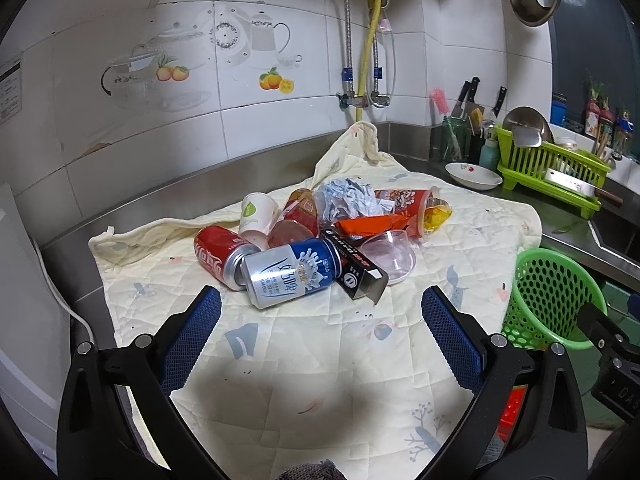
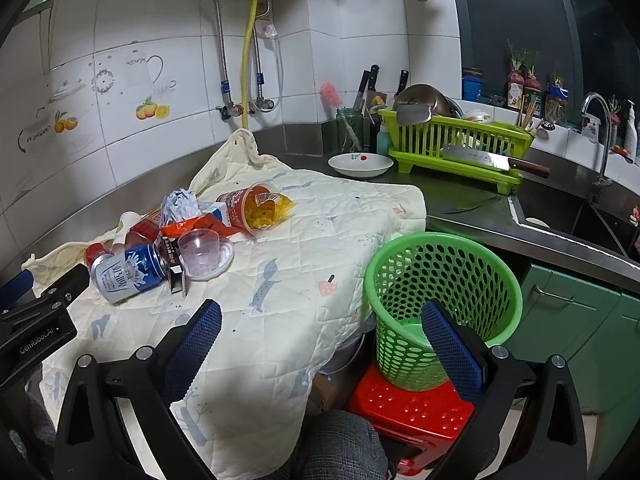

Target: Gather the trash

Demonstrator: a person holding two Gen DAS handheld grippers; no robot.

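Evidently the trash was heaped together on the quilted cloth over the tabletop, with the green basket standing on a red stool off the cloth's edge, presumably to take each item. Blue-and-white can lay on its side nearest, red can touching it at 9 o'clock. Left gripper hovered level before the pile, fingers spread wide, empty. Right gripper was angled down between cloth and basket, fingers likewise apart, holding nothing.
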